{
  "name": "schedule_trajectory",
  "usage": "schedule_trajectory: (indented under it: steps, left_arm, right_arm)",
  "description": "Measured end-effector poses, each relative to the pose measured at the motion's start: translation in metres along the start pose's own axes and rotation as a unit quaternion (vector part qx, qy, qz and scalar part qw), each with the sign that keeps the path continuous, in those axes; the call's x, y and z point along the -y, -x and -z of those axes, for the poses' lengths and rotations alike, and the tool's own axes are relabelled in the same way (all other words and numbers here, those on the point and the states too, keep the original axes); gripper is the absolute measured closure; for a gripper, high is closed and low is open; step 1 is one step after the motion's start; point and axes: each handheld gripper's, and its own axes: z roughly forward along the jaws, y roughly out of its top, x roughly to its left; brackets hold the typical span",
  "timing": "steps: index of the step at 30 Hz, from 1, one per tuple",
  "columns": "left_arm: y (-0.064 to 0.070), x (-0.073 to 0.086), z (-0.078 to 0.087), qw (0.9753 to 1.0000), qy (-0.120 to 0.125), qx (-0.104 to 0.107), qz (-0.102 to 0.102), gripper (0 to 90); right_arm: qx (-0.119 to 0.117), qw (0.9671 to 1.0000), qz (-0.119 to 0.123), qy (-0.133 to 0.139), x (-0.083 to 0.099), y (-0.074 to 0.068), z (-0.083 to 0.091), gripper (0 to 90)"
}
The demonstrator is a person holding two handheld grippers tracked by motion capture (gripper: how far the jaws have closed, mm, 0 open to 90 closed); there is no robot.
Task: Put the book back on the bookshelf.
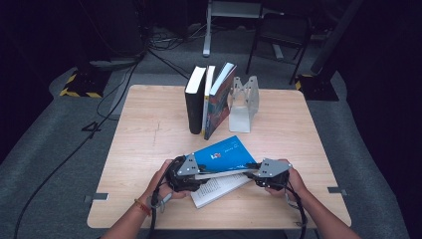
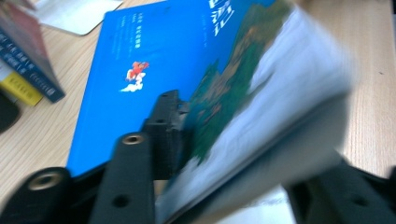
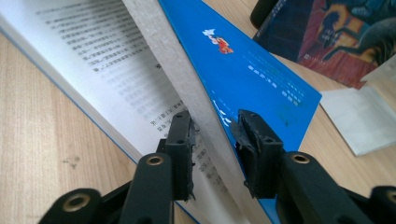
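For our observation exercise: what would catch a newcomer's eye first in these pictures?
The bright blue book, lying open near the table's front edge, with the left gripper and right gripper each at one end of its raised cover and pages. Behind it, three books stand upright beside a metal bookend at the back.

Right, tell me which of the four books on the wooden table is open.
The blue-covered book, lying nearest the person between the left gripper and right gripper, with printed pages exposed. The other three books stand closed beside the metal bookend.
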Motion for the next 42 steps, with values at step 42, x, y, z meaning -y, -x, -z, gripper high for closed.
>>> schedule_trajectory:
  steps: [42]
  left_arm:
    - [-0.009, -0.003, 0.03, 0.9988, 0.002, -0.049, 0.006, 38.5]
  right_arm:
    - [-0.001, 0.9996, 0.027, 0.009, -0.023, -0.009, -0.001, 72.1]
